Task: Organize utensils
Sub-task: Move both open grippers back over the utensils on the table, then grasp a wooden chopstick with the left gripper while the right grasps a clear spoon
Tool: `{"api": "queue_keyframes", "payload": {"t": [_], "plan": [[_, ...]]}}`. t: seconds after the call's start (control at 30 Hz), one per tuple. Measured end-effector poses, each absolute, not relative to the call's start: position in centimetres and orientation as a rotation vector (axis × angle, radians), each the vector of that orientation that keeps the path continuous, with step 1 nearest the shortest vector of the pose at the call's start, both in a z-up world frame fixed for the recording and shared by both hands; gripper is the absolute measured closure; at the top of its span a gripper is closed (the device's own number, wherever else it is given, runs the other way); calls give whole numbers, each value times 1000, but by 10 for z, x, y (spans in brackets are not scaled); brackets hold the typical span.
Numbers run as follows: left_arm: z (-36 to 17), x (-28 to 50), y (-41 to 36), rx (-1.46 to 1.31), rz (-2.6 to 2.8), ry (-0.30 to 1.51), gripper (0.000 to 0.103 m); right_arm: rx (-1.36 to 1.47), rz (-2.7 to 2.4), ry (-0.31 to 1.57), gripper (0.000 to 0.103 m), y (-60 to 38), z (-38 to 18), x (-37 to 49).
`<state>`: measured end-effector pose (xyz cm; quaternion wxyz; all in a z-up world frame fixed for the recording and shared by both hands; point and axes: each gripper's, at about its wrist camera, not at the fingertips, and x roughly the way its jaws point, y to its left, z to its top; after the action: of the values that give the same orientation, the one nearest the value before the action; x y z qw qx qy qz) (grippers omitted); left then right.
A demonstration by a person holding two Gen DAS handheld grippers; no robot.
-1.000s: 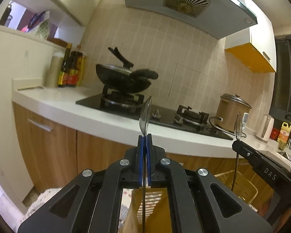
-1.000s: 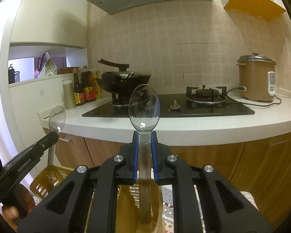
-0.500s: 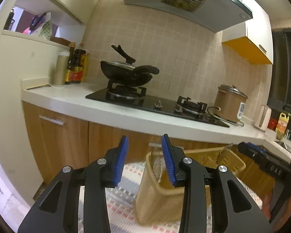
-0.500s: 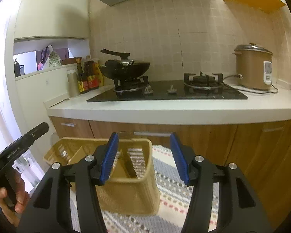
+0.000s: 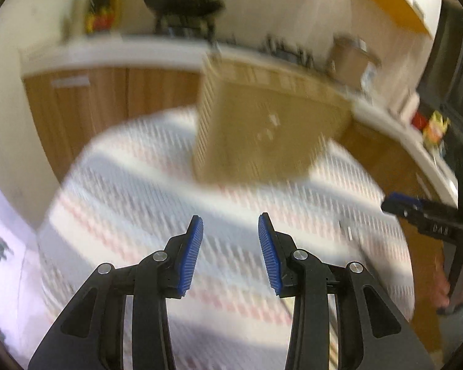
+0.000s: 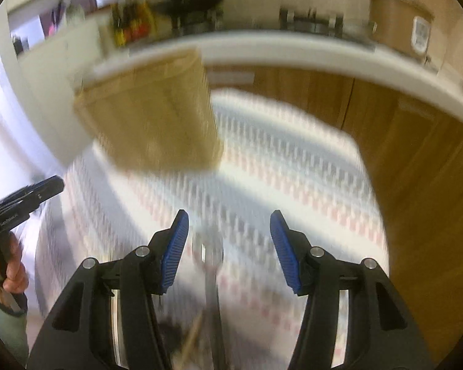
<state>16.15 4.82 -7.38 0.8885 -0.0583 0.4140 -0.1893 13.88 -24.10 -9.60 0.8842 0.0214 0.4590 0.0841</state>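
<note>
Both views are motion-blurred. A tan slatted utensil basket (image 5: 262, 129) stands on a striped tablecloth (image 5: 132, 203); it also shows in the right wrist view (image 6: 151, 117). My left gripper (image 5: 230, 252) is open and empty, low over the cloth in front of the basket. My right gripper (image 6: 228, 249) is open. A metal utensil (image 6: 211, 265), blurred, lies on the cloth below and between its fingers, with a wooden handle (image 6: 191, 339) beside it. The right gripper shows at the right of the left view (image 5: 429, 219); the left one shows at the left of the right view (image 6: 21, 200).
A white counter (image 6: 293, 49) with wooden cabinets (image 6: 416, 160) runs behind the table. On it are a wok on a stove (image 5: 185, 6), sauce bottles (image 6: 132, 24) and a rice cooker (image 6: 398, 24).
Both grippers held spoons above the basket, then opened and let them go. Both have since tilted down and drawn back toward the tablecloth.
</note>
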Motion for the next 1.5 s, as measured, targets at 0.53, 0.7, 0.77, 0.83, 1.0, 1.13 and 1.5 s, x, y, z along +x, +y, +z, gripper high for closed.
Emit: {"api": "queue_keyframes", "payload": {"t": [0.53, 0.7, 0.77, 0.83, 1.0, 1.13, 1.5], "plan": [[-126, 97, -5, -37, -352, 1047, 69, 19, 200, 1110, 67, -230, -132, 121], [-125, 86, -22, 26, -250, 994, 67, -4, 177, 1103, 67, -230, -135, 120], [-125, 85, -25, 40, -225, 985, 67, -9, 173, 1106, 67, -229, -136, 121], [-124, 85, -30, 69, -210, 986, 67, -15, 171, 1106, 67, -229, -137, 121], [-123, 88, -30, 53, -243, 1044, 65, -7, 184, 1098, 67, -227, -136, 121], [-125, 83, -42, 140, -223, 1012, 69, -9, 180, 1098, 67, -229, -135, 122], [-121, 132, 7, 5, -498, 1193, 97, -3, 250, 1258, 71, -218, -143, 154]]}}
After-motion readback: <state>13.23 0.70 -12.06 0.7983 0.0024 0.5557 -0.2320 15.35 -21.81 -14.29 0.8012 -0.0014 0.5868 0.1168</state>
